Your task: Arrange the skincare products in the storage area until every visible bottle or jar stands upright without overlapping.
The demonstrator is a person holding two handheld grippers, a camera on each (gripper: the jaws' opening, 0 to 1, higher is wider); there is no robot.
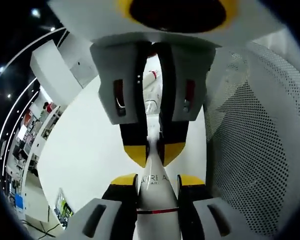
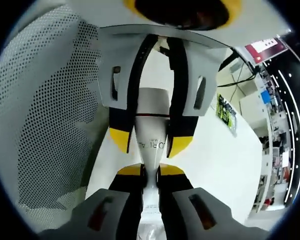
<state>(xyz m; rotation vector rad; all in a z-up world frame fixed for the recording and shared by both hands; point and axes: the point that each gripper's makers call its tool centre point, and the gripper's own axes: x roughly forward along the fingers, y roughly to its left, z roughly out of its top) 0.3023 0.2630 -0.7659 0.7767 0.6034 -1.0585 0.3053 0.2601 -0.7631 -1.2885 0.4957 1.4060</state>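
Both grippers face each other over a white counter [image 1: 90, 165], sharing 1 white tube [image 1: 157, 200] with dark lettering and a thin red band. In the left gripper view, the left gripper [image 1: 157, 182] has its yellow-tipped fingers [image 1: 124, 181] clamped on the wide body of the tube, near the red band; the tube narrows away toward the right gripper [image 1: 155, 152], which comes in from above and pinches the thin end. The right gripper view gives the reverse: the right gripper [image 2: 150, 172] is closed on the narrow neck of the tube [image 2: 152, 130], and the left gripper [image 2: 151, 142] holds the wider part farther out. Tube is off the counter, spanning between the 2 grippers. My reading: a 2-ended hold like this steadies a slim, top-heavy item so it can be turned and set on end; whether it is a handover or a joint reorientation, I cannot tell. A white perforated mesh wall [image 2: 45, 125] stands close beside the grippers, likely the storage basket. Beyond the counter edge, a large room with shelves [image 1: 27, 135] of coloured goods and curved ceiling light strips [image 1: 10, 95].
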